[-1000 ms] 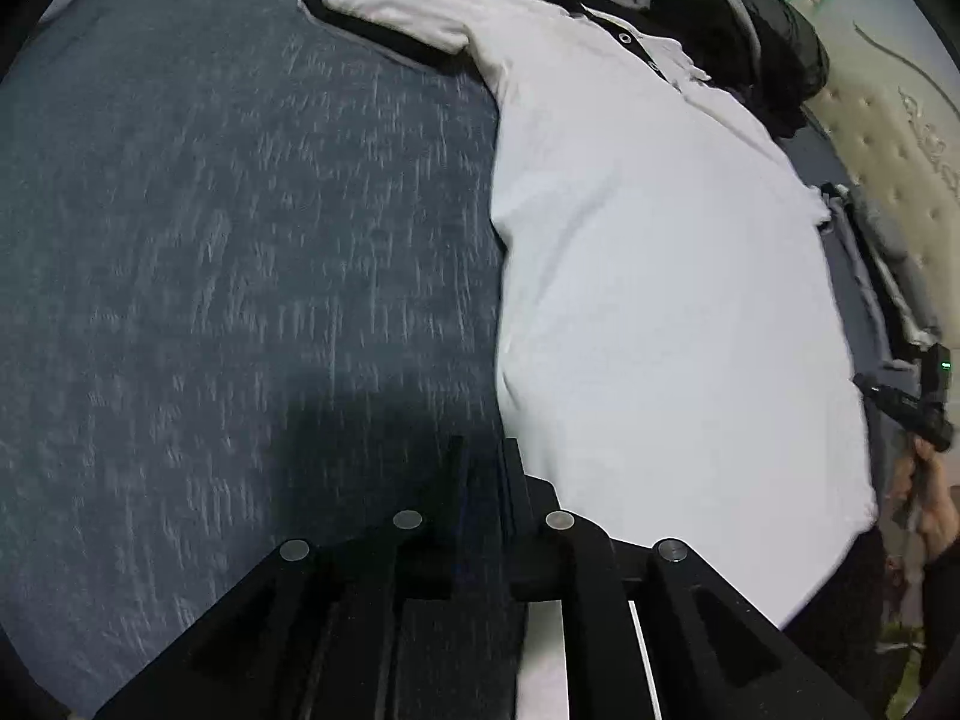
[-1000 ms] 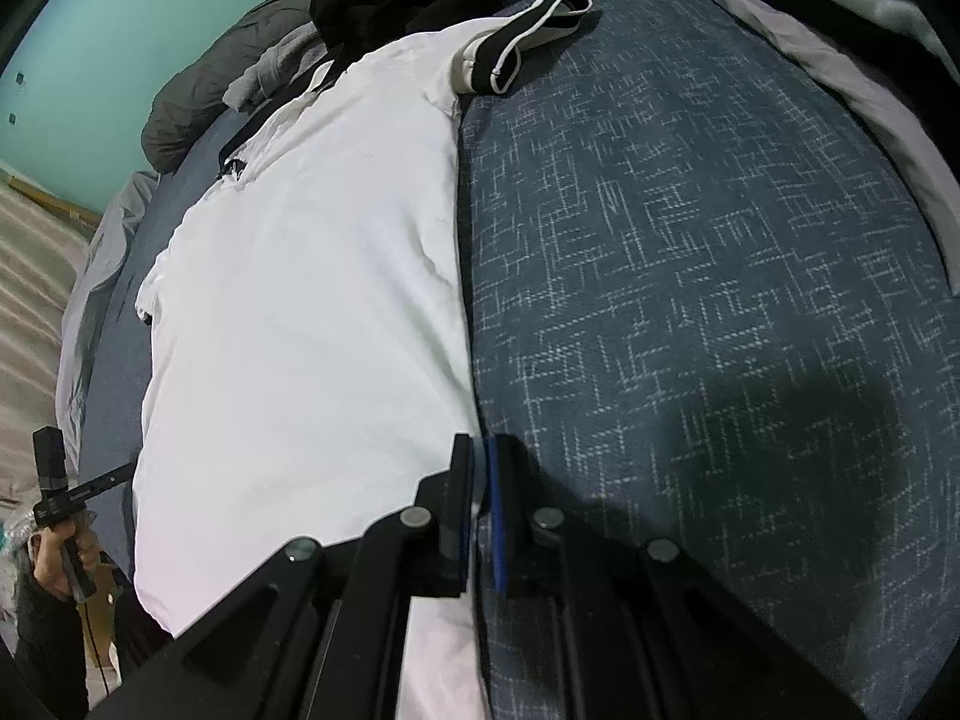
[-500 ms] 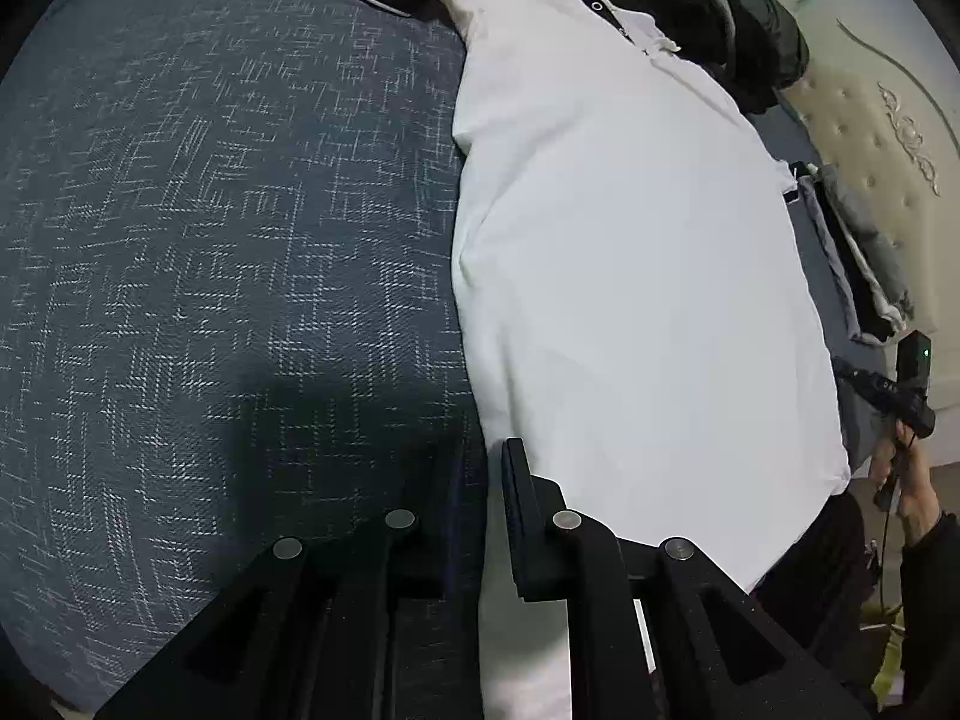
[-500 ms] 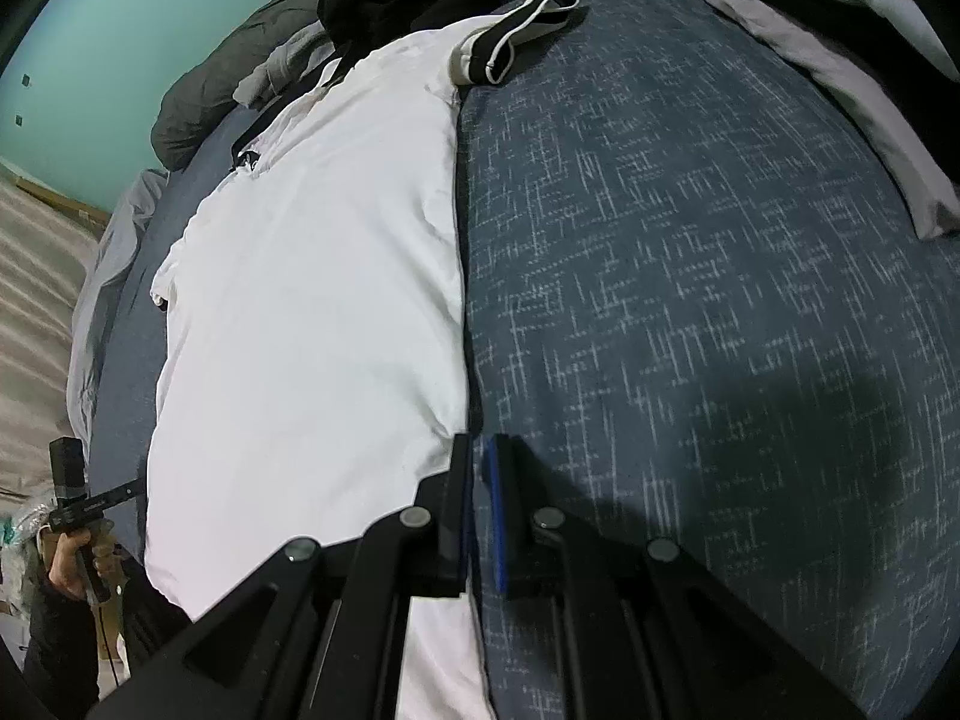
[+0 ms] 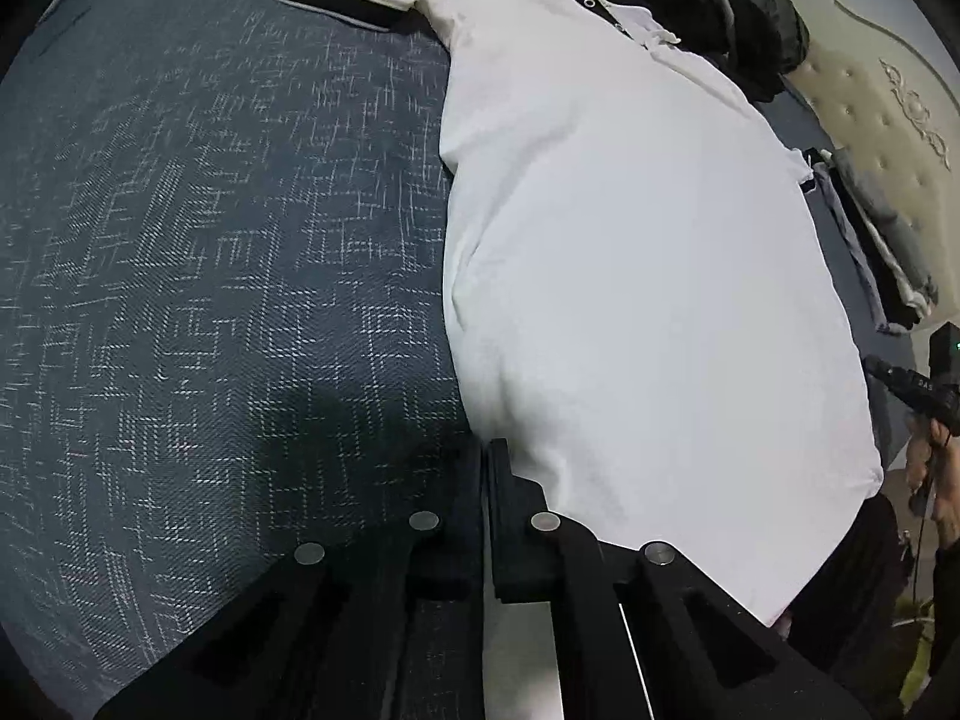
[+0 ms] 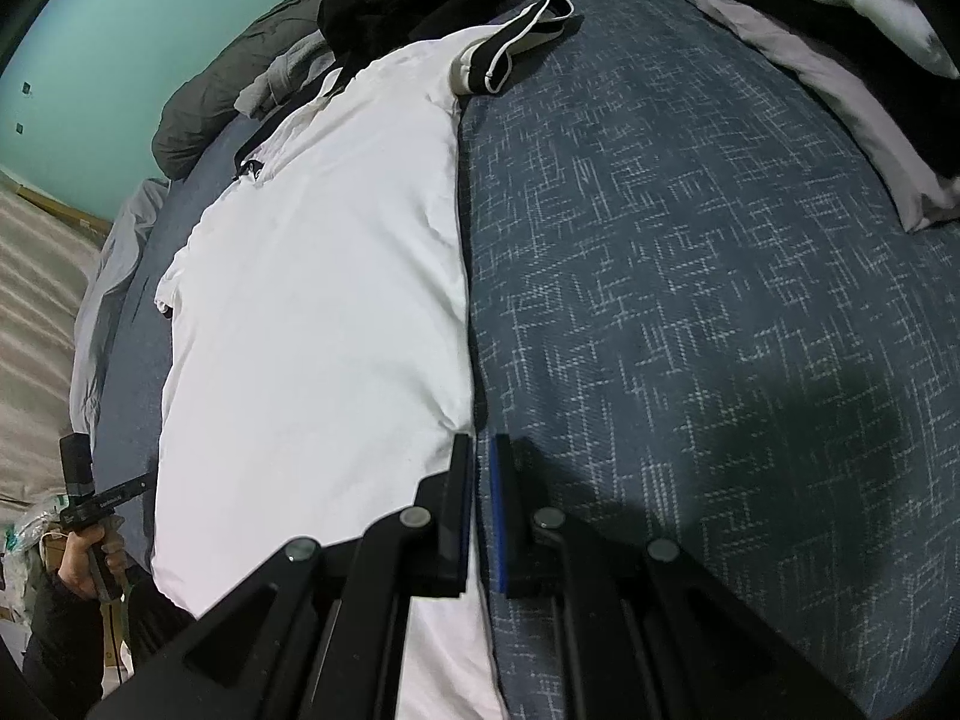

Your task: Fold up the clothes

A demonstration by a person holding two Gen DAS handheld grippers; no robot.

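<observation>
A white polo shirt [image 5: 630, 240] with black collar and cuff trim lies flat on a dark blue patterned bedspread [image 5: 210, 240]. My left gripper [image 5: 485, 456] sits at the shirt's near left edge, its jaws closing tight with the fabric edge pinched between them. In the right wrist view the same shirt [image 6: 312, 300] stretches away to the left of my right gripper [image 6: 482, 450], which is shut on the near right edge; white cloth shows between its blue pads. One black-cuffed sleeve [image 6: 510, 42] sticks out sideways at the far end.
A heap of dark and grey clothes [image 5: 720, 0] lies beyond the collar. Folded garments [image 5: 888, 252] rest by a tufted headboard [image 5: 888, 138]. More grey and white clothing [image 6: 840, 60] lies at the far right. A hand [image 6: 90, 558] grips the other tool's handle.
The left jaws, slightly apart before, have come together on the shirt's edge. The left view slid a little along the bed early on. The right gripper stays shut on its edge.
</observation>
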